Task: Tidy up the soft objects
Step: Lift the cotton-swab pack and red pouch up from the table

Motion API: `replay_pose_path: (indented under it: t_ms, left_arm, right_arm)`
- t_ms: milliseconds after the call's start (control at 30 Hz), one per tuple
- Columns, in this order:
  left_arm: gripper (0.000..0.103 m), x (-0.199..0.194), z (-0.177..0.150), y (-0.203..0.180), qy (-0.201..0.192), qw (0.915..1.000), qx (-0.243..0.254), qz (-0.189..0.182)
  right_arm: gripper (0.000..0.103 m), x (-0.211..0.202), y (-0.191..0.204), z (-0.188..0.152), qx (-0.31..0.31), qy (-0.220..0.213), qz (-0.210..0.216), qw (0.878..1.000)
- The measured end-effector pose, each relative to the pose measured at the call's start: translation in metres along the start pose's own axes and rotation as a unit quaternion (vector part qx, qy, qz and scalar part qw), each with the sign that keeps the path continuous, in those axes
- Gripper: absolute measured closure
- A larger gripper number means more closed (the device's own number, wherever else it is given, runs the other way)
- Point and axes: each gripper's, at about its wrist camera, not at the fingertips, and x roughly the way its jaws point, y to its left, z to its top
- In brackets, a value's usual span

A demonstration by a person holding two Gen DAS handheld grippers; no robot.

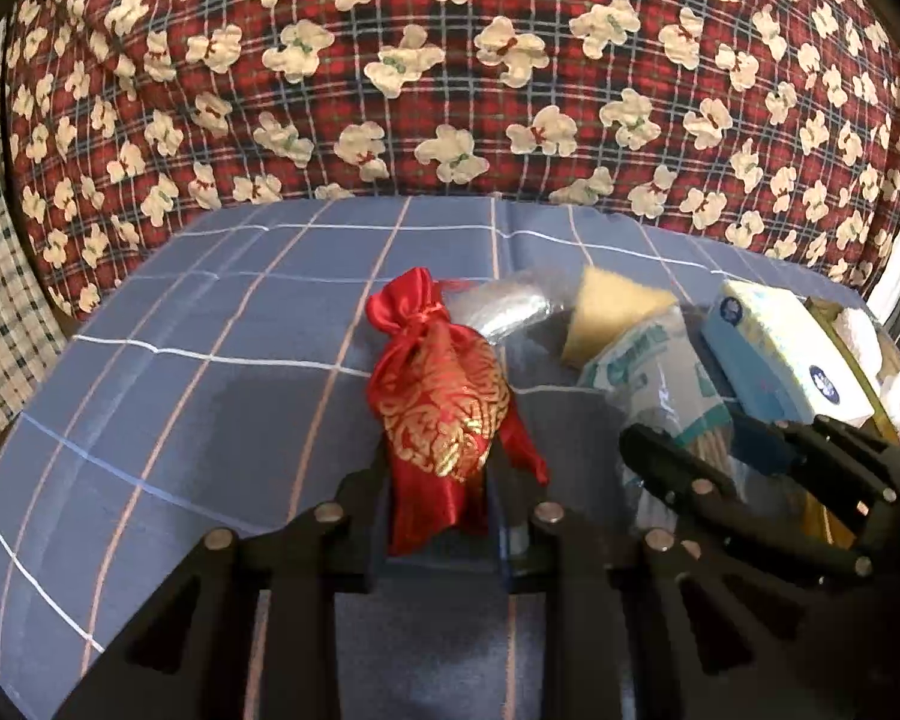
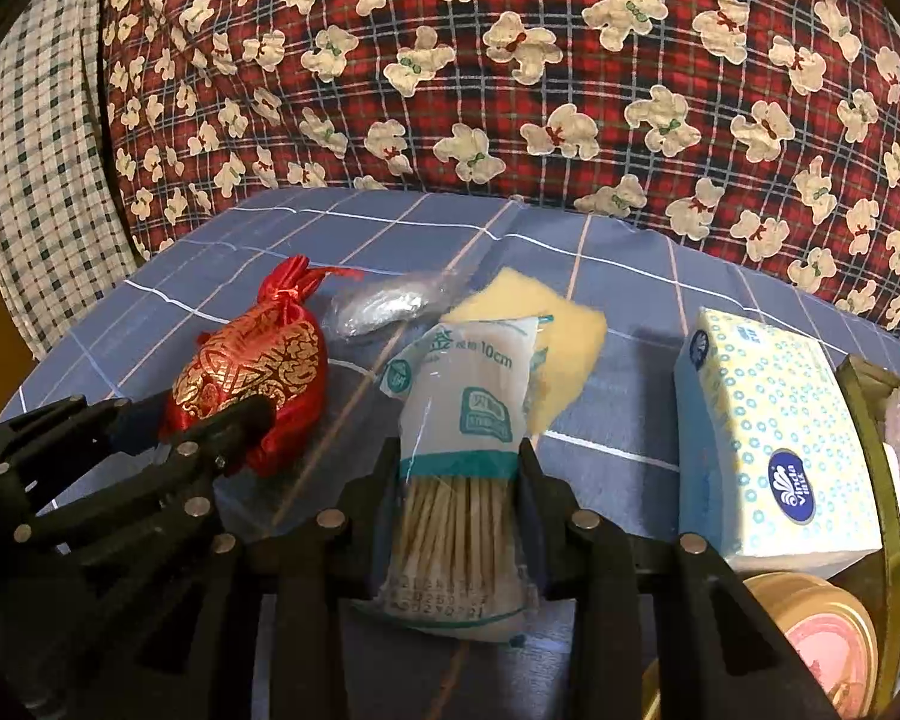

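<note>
**Both grippers loaded: pouch left, swab pack right**

Left hand-held gripper (image 1: 438, 492): fingers pinch the lower end of the red pouch (image 1: 438, 396). The pouch has gold embroidery and a tied neck pointing away from the camera. It sits just over the blue checked sheet (image 1: 198, 360); can't tell if it touches.

Right hand-held gripper (image 2: 459, 474): fingers clamp the swab pack (image 2: 468, 420) at its teal band, with the wooden sticks showing below the grip. The pack's upper end overlaps the yellow sponge (image 2: 570, 330).

Layout on the sheet, right wrist view:
- Pouch on the left, with the left gripper on it.
- Clear plastic bag (image 2: 378, 306) just behind the pouch, near the sponge.
- Sponge behind the swab pack, lying flat.
- Tissue box (image 2: 768, 438) to the right, apart from the swab pack, blue and yellow dotted.
- Brass-rimmed tray (image 2: 888, 510) at the far right edge, touching or right next to the tissue box. It holds something pink and fluffy, mostly cut off.
- Round gold-rimmed tin (image 2: 822, 630) at lower right, pink lid, partly hidden by the gripper.

Red plaid quilt (image 2: 510, 90) with a bear print fills the background behind the sheet.
</note>
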Motion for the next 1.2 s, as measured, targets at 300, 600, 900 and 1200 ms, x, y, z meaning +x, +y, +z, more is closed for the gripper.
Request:
replay_pose_path:
  t_ms: [300, 600, 900, 1200]
  left_arm:
    - [0.079, -0.009, -0.001, 0.008, -0.027, 0.9993, -0.021, -0.011]
    - [0.079, -0.023, -0.003, 0.006, -0.066, 0.9977, -0.015, 0.003]
    - [0.079, -0.030, -0.004, 0.010, -0.086, 0.9960, -0.025, 0.003]
    - [0.079, -0.039, -0.006, 0.009, -0.111, 0.9935, -0.024, 0.010]
  right_arm:
    - [0.066, -0.011, 0.004, -0.002, -0.008, -0.033, -0.008, 0.999]
    - [0.066, -0.017, 0.003, -0.004, -0.002, -0.053, -0.004, 0.999]
    - [0.066, -0.025, 0.002, -0.006, 0.003, -0.078, 0.001, 0.997]
    - [0.066, -0.034, 0.001, -0.010, 0.006, -0.107, 0.004, 0.994]
